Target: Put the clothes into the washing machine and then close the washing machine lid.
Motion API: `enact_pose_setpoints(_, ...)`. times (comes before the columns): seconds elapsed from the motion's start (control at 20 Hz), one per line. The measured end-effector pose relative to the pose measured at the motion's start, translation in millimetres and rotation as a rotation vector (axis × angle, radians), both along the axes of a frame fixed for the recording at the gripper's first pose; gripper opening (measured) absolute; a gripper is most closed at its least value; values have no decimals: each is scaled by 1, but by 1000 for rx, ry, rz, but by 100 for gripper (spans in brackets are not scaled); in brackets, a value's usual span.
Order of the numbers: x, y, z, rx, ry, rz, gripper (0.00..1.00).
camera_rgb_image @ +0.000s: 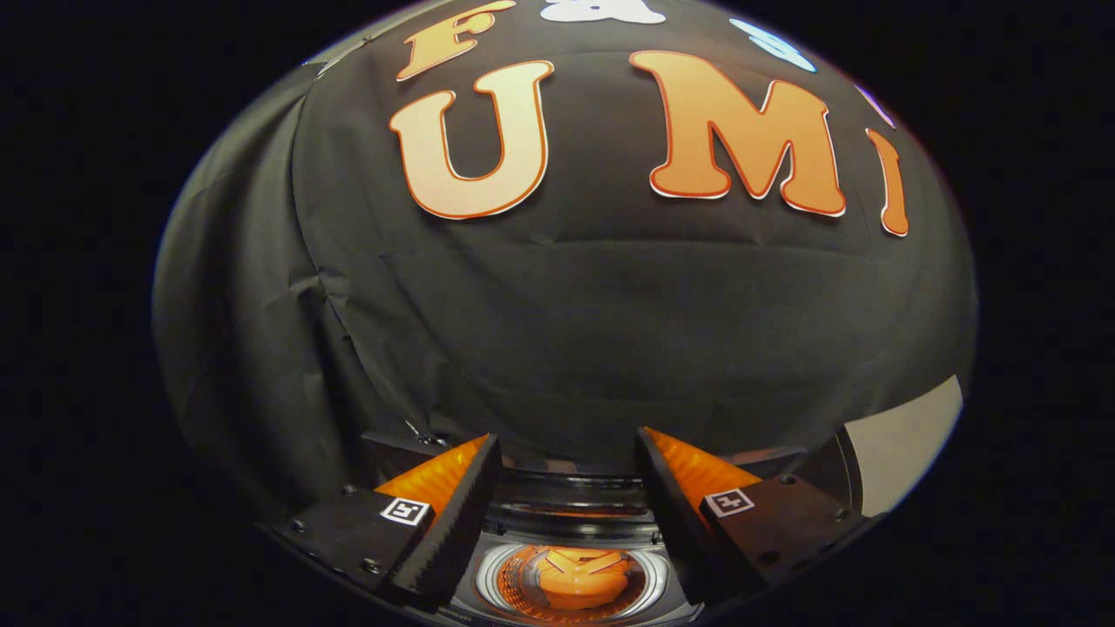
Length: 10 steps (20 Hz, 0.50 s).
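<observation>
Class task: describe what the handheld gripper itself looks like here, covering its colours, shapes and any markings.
The gripper has two wedge-shaped jaws: black ridged inner faces and orange ribbed outer sides. Each sits on a black mounting block with screws and a small square black-and-white marker tag. The jaws stand apart.

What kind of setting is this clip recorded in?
Most likely a staged recording booth, not a real laundry room: black cloth wall hangs behind, and a top-loading washing machine sits below with its drum visible between the open fingers of the gripper, which holds nothing.
</observation>
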<state>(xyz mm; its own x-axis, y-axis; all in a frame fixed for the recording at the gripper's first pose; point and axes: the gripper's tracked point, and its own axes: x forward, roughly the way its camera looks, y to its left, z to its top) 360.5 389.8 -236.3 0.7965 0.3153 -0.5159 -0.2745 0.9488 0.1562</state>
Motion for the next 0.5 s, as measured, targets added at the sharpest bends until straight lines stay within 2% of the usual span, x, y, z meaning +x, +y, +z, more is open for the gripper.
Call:
enact_pose_setpoints(0.2, 12, 5, -17, -14, 39, -15, 99)
enact_pose_setpoints(0.5, 5, 5, -17, -19, 9, -44, 100)
